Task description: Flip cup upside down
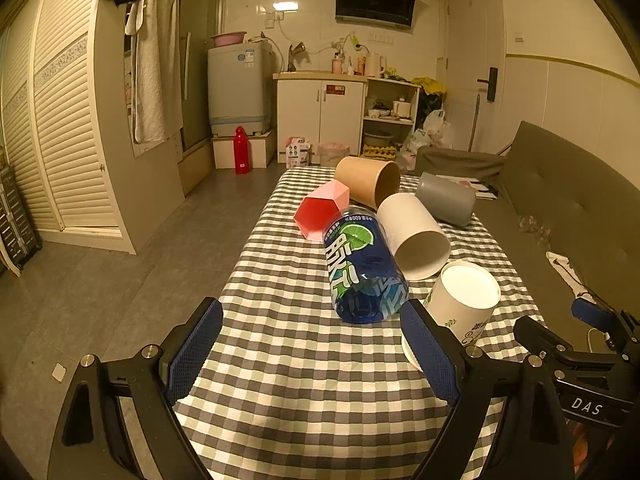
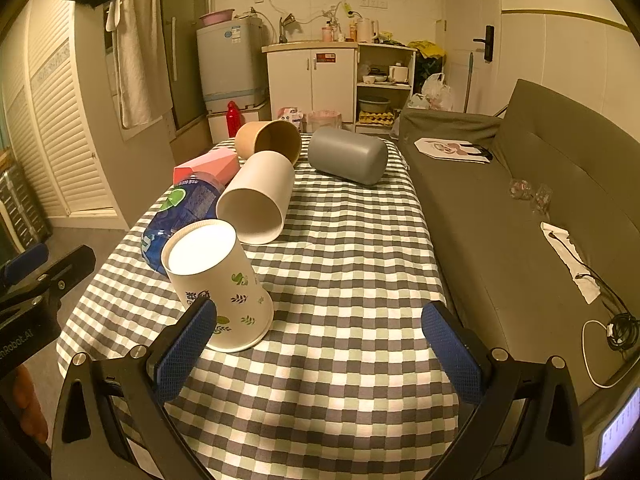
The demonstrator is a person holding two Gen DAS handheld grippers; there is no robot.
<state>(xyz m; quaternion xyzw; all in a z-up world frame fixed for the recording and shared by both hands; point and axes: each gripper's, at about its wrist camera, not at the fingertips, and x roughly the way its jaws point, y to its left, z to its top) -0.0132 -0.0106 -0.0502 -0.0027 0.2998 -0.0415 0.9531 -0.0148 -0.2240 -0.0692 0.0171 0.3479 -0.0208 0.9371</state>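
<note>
A white paper cup with leaf prints (image 2: 218, 284) stands upside down, rim on the checked tablecloth (image 2: 352, 264); it also shows in the left wrist view (image 1: 460, 308). My right gripper (image 2: 320, 340) is open and empty, its left finger just in front of that cup. My left gripper (image 1: 312, 344) is open and empty, with the cup beside its right finger. A plain white cup (image 2: 258, 198), a brown cup (image 2: 270, 140), a grey cup (image 2: 348, 156) and a pink cup (image 2: 208, 168) lie on their sides.
A blue drink bottle (image 1: 360, 268) lies on its side between the cups. A grey sofa (image 2: 520, 208) runs along the table's right edge. The floor drops off at the table's left edge. Cabinets and a washing machine stand at the far wall.
</note>
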